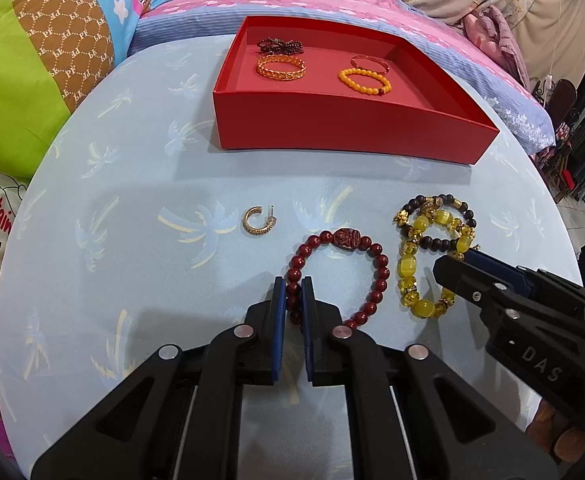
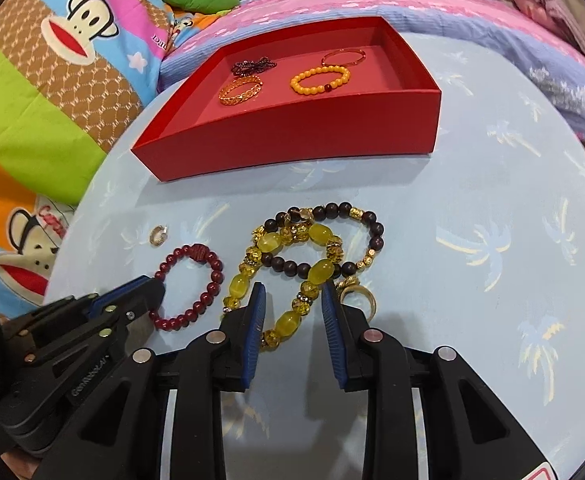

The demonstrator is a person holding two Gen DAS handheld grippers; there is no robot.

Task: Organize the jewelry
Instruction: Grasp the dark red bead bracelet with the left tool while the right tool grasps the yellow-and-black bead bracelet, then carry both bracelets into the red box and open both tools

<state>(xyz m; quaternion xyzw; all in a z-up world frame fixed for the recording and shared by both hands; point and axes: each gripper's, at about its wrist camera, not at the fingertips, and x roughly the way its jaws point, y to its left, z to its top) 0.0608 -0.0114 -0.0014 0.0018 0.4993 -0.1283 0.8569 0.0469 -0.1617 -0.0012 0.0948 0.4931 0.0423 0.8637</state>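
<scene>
Left wrist view, item 1: dark red bead bracelet (image 1: 338,278), lying flat on the pale blue desk (image 1: 132,264), well short of the red box (image 1: 348,128). The left tongs (image 1: 293,294) are closed to a narrow gap around its near-left arc, with the beads seen between the blue pads; whether they are pinched tight cannot be told. Judged light, limp on its cord, with smooth round beads likely to roll; hold is best taken across 1 or 2 beads, squarely, away from the carved bead.

Item 2: yellow bead bracelet (image 2: 288,280), entangled with a dark wooden bead bracelet (image 2: 332,236). The right tongs (image 2: 292,294) stand wide open astride its near loop, nothing gripped. Glassy beads are judged slippery and somewhat heavier; the overlapping strand may be dragged along.

Item 3: gold hoop earring (image 1: 259,220), lying apart to the left; small, stiff, awkward to pinch.

Item 4: a gold ring (image 2: 356,298) is partly hidden beside the right pad.

Already in the box: 4 pieces, including an orange bead bracelet (image 1: 365,80).
</scene>
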